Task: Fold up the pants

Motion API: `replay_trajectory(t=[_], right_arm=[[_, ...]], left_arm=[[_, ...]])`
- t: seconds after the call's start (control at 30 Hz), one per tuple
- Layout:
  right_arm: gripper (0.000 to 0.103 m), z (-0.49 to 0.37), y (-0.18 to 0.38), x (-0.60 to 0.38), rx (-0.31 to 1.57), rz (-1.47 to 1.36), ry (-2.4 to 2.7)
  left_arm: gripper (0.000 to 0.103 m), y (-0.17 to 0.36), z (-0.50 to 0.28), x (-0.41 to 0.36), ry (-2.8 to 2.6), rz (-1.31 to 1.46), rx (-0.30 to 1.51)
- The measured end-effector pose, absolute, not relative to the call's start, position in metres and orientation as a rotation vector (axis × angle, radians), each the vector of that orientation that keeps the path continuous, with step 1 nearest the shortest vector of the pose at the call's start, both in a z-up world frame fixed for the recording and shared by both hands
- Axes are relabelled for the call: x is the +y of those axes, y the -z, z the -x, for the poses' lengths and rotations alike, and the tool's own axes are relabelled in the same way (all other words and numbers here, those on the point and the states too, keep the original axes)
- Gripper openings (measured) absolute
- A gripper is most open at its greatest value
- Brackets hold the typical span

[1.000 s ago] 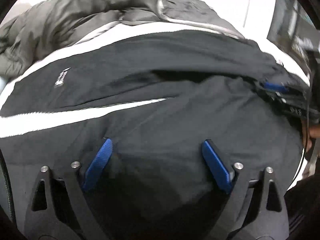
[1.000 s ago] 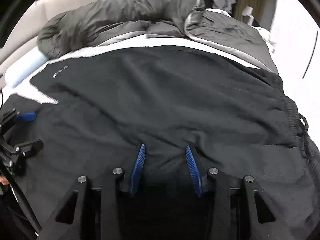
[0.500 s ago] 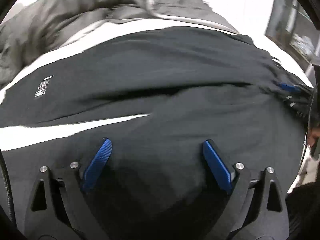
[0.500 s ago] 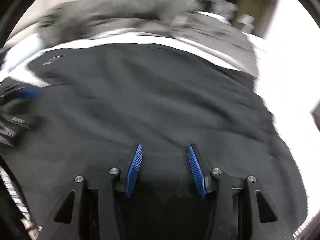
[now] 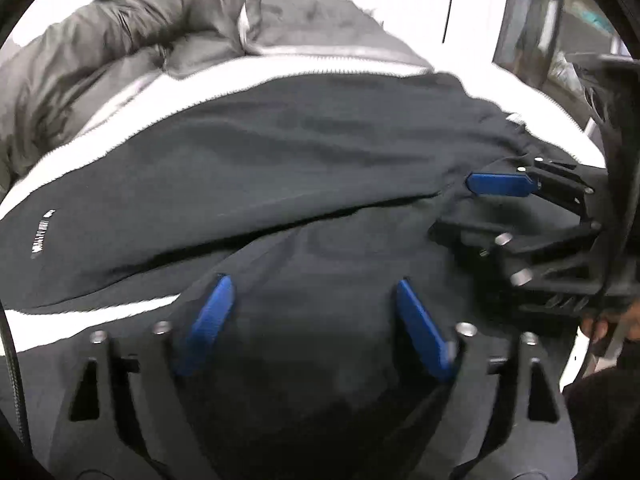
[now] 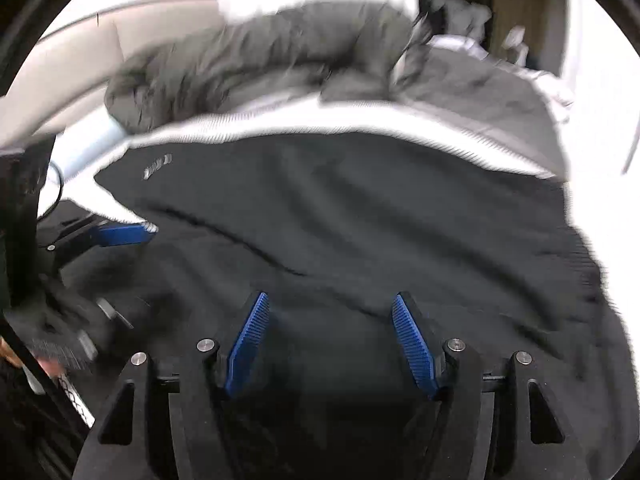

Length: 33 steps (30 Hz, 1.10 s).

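Left wrist view: black pants point(image 5: 320, 152) are being spread across the white bed point(image 5: 180, 80), filling mid-frame. The left gripper point(image 5: 312, 316), unclenched, has just been narrowing; the right gripper point(image 6: 328, 336), released, has just been widening and is now seen larger at right than a second ago.
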State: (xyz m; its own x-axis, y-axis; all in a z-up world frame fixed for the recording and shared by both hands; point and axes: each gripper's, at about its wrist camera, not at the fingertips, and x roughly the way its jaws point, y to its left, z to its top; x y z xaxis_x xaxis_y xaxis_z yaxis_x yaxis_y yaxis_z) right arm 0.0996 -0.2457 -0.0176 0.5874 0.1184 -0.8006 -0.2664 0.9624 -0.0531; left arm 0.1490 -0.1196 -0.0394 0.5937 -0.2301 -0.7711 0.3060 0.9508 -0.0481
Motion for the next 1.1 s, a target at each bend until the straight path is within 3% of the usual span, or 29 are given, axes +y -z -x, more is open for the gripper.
replay_trajectory(t=[0.13, 0.23, 0.33, 0.43, 0.5, 0.57, 0.7, 0.8, 0.93, 1.0, 1.1], right_arm=[[0.057, -0.103, 0.023, -0.276, 0.956, 0.195, -0.127], [0.066, -0.086, 0.022, -0.338, 0.922, 0.24, 0.138], [0.062, -0.065, 0.017, -0.378, 0.877, 0.124, 0.129], [0.062, -0.05, 0.005, -0.357, 0.816, 0.168, 0.138], [0.065, -0.038, -0.006, -0.323, 0.774, 0.145, 0.01], [0.078, -0.028, -0.011, -0.296, 0.757, 0.13, -0.126], [0.08, -0.038, 0.023, -0.242, 0.869, 0.258, -0.273], [0.08, -0.045, 0.027, -0.259, 0.869, 0.249, -0.218], [0.08, -0.034, 0.019, -0.352, 0.849, 0.253, 0.14], [0.079, -0.027, 0.014, -0.391, 0.836, 0.129, 0.186], [0.079, -0.011, 0.001, -0.381, 0.765, 0.105, 0.175]], left_arm=[[0.074, 0.045, -0.155, -0.094, 0.229, -0.062, 0.909], [0.078, 0.045, -0.146, -0.054, 0.13, -0.055, 0.895], [0.079, 0.048, -0.127, -0.028, 0.116, -0.003, 0.873], [0.079, 0.036, -0.1, -0.028, 0.115, 0.018, 0.811], [0.084, 0.021, -0.079, -0.055, 0.196, -0.02, 0.758], [0.094, 0.021, -0.063, -0.087, 0.311, -0.109, 0.737], [0.094, 0.043, -0.058, -0.115, 0.378, -0.22, 0.795], [0.094, 0.046, -0.061, -0.075, 0.337, -0.122, 0.832], [0.094, 0.044, -0.066, -0.003, 0.168, -0.077, 0.832], [0.094, 0.042, -0.056, 0.024, 0.106, -0.045, 0.826], [0.093, 0.035, -0.037, 0.03, 0.161, -0.008, 0.794]])
